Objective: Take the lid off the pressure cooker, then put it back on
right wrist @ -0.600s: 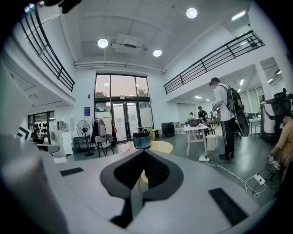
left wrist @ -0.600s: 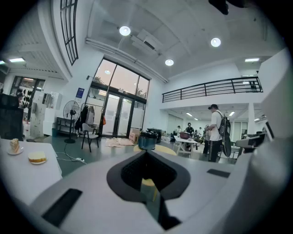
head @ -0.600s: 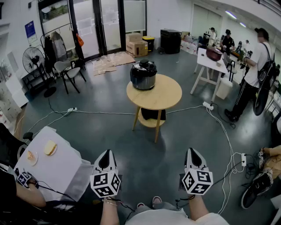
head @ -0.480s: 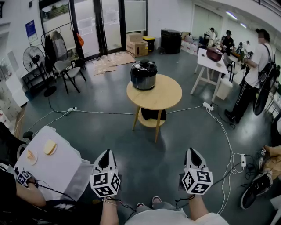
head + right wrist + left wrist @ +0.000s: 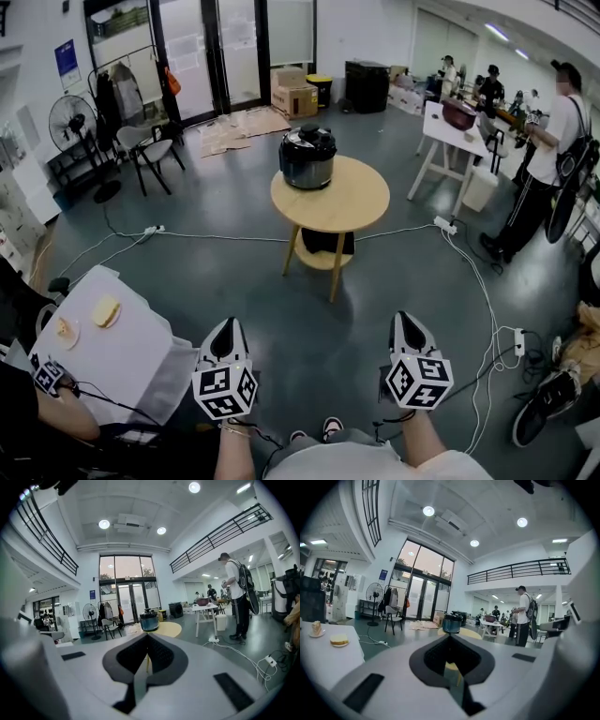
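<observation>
To the left of the left tool, close beside it, stood a white-covered surface point(image 5: 131, 361) carrying two plates point(image 5: 106, 314) of food near its far corner. The left tool point(image 5: 227, 328) was held low over the floor point(image 5: 187, 253), pointing nearly level and away from the person. In the left gripper view, its jaws met tip to tip, with nothing caught between them point(image 5: 450, 637).

Straight ahead of both tools and well apart from them stood a round wooden surface point(image 5: 347, 202). The pressure cooker point(image 5: 307, 159) sat on the far left part of that top. Its black lid point(image 5: 309, 141) was on the pot. Seen from the left tool, the pressure cooker point(image 5: 451, 623) appeared just above the closed jaw tips. From the right tool, it point(image 5: 149, 620) also lined up just over the tips.

The right tool point(image 5: 147, 635) was closed as well, its pads pressed together and holding nothing. It point(image 5: 405, 321) was level with the left tool, a gap of bare floor between them.

Right of the right tool, a white cable point(image 5: 483, 309) ran across the floor. Farther off on that side stood a white trestle surface point(image 5: 448, 131), and a person point(image 5: 548, 159) with a backpack stood beside it.
</observation>
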Motion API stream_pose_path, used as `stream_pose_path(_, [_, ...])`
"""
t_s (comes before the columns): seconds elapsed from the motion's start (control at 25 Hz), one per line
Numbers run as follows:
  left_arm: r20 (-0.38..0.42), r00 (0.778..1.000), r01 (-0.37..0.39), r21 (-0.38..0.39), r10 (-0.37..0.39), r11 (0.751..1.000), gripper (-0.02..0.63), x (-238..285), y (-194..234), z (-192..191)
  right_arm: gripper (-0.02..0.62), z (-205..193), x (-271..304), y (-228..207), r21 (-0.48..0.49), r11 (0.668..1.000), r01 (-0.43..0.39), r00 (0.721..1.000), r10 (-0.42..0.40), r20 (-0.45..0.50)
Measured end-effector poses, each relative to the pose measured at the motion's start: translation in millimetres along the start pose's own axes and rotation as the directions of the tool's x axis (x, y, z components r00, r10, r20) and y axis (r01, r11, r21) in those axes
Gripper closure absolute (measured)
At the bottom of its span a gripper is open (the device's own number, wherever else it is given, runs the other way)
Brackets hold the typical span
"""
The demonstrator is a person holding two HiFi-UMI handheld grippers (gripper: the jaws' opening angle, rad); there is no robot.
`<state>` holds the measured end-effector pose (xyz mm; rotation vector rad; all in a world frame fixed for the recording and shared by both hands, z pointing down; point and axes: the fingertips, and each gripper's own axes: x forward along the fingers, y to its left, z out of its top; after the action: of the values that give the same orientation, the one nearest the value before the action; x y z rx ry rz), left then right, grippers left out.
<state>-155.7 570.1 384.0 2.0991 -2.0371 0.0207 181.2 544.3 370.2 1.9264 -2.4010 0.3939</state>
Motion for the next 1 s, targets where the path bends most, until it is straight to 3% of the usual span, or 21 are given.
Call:
stream_pose_path(0.16, [-0.001,1.0,-0.008,0.0,0.008,1.0,0.617,-0.4,-2.2,0.2,0.592,0.7,5.2,2.9,-0.001,1.0,-0.023,1.0,0.023,-0.005])
stream_pose_path(0.4, [0.002,1.0,-0.026,-0.004,0.026,1.0,0.617,-2.7,1.8,0.2,0.532,1.2,11.1,7.4,0.001,0.999,-0.047,0.999,0.047,0.0])
stream_pose_path(1.0, [0.007,0.999,-0.046,-0.007,0.046,0.999,0.617,6.7,2.9,2.5,0.304,15.3,26.8,4.4,-0.013,0.998,-0.055,0.997,0.056,0.045])
